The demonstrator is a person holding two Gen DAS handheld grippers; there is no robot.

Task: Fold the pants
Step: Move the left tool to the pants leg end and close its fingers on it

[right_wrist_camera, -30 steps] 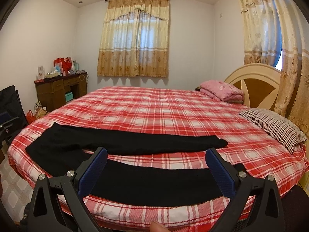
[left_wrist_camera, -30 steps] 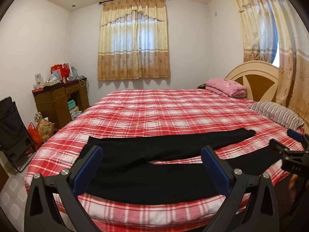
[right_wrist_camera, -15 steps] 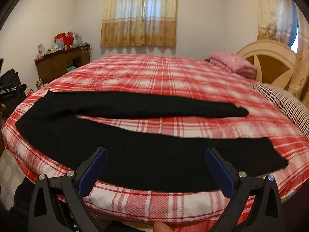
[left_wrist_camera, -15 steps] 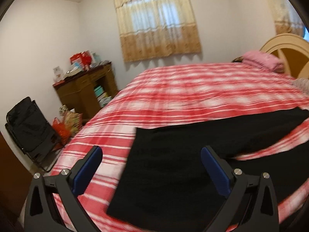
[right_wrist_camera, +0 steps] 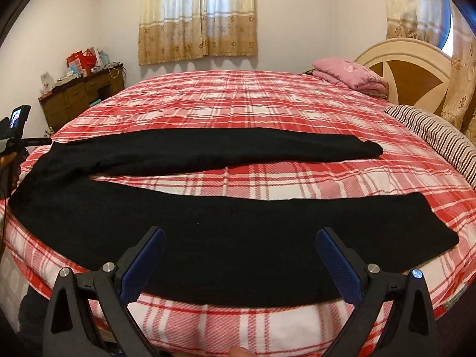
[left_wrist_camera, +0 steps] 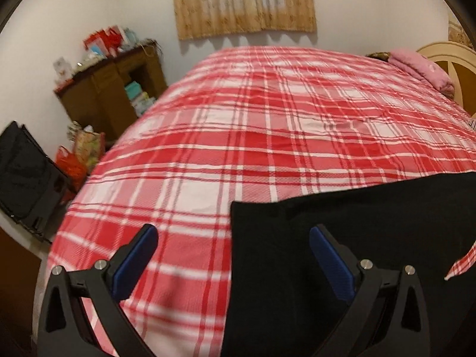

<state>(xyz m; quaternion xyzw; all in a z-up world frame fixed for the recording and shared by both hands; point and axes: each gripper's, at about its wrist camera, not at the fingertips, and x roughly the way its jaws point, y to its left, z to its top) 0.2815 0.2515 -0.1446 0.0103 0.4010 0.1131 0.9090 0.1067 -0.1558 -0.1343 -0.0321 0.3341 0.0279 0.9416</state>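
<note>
Black pants (right_wrist_camera: 208, 223) lie flat on a red plaid bed (right_wrist_camera: 253, 104), waist at the left, two legs spread to the right. My right gripper (right_wrist_camera: 239, 255) is open and empty, low over the near leg at the bed's front edge. My left gripper (left_wrist_camera: 232, 253) is open and empty, just above the waistband edge of the pants (left_wrist_camera: 342, 232). The left gripper's body also shows at the far left of the right wrist view (right_wrist_camera: 15, 136).
A pink folded blanket (right_wrist_camera: 348, 74) and a striped pillow (right_wrist_camera: 431, 131) lie by the headboard (right_wrist_camera: 410, 68) at the right. A brown desk (left_wrist_camera: 110, 89), bags (left_wrist_camera: 77, 154) and a black chair (left_wrist_camera: 26, 175) stand left of the bed.
My left gripper has swung left and down toward the waist end of the pants. My right gripper has dropped closer to the near leg. Both stay open.
</note>
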